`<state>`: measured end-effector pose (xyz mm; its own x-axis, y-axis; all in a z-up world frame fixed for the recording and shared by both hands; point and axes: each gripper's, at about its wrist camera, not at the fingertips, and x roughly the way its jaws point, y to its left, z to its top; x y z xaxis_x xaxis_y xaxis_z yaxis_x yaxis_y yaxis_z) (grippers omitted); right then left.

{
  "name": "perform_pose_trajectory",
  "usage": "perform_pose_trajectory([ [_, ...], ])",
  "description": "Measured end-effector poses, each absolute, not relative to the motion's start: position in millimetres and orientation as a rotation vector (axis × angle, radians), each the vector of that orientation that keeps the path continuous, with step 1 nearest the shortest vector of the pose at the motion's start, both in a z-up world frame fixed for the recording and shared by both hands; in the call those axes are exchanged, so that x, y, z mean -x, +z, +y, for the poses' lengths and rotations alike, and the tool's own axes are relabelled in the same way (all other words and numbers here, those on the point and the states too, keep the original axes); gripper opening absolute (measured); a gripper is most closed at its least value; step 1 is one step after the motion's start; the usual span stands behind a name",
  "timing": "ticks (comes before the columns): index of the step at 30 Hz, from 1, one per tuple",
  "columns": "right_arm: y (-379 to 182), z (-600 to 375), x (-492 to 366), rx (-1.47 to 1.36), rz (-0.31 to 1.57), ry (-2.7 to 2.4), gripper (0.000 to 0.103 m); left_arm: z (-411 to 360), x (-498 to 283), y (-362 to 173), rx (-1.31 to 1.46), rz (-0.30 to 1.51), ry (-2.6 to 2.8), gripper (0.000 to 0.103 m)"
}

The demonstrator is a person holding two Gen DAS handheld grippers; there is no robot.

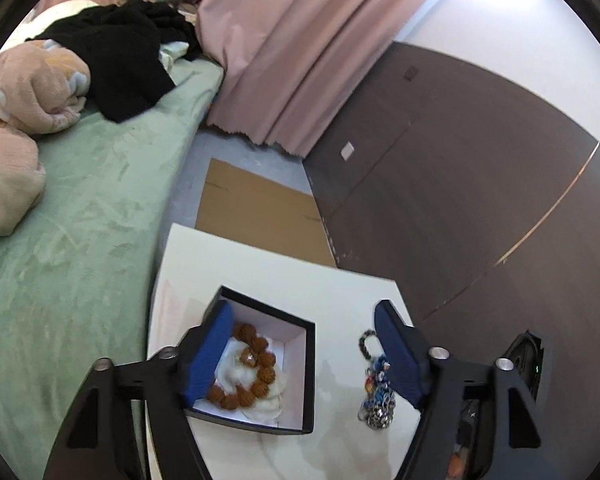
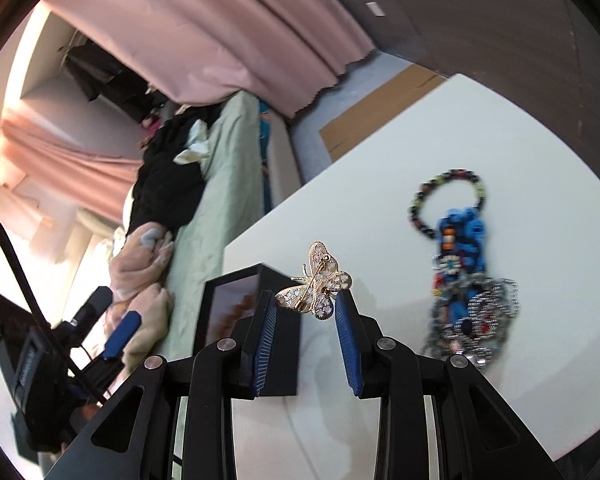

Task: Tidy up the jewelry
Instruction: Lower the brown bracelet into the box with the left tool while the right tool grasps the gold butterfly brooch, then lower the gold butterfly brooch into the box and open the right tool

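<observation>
A black box (image 1: 308, 376) with a pale lining stands on the white table (image 1: 268, 264). A brown bead bracelet (image 1: 256, 364) lies inside it on white padding. My left gripper (image 1: 302, 312) hangs open above the box, one blue pad over the box's left wall and the other near a heap of jewelry (image 1: 376, 384). Nothing is between its pads. In the right wrist view my right gripper (image 2: 306, 298) is shut on a gold butterfly brooch (image 2: 316, 280), held at the fingertips above the table beside the box (image 2: 278, 328). The jewelry heap (image 2: 460, 280), with a bead ring and blue pieces, lies to its right.
A bed with a green sheet (image 1: 80, 220) and piled clothes runs along the table's left. A pink curtain (image 1: 284, 52) hangs behind. Flat cardboard (image 1: 256, 212) lies on the floor past the table. A dark wardrobe (image 1: 460, 184) stands on the right.
</observation>
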<state>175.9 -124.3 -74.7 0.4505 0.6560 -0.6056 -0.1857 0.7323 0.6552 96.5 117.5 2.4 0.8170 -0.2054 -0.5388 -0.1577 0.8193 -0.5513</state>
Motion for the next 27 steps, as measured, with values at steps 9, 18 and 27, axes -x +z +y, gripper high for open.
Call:
perform_pose_trajectory([
  [9, -66.4, -95.7, -166.3, -0.529, 0.94, 0.655, 0.032, 132.6, -91.9, 1.0, 0.649, 0.625, -0.006, 0.075],
  [18, -68.8, -56.1, -163.7, -0.504, 0.944, 0.723, 0.032, 147.1, -85.4, -1.5, 0.661, 0.626, 0.025, 0.075],
  [27, -75.9, -35.5, -170.4, -0.515, 0.984, 0.752, 0.065, 160.2, -82.0, -4.1, 0.69, 0.623, 0.044, 0.075],
])
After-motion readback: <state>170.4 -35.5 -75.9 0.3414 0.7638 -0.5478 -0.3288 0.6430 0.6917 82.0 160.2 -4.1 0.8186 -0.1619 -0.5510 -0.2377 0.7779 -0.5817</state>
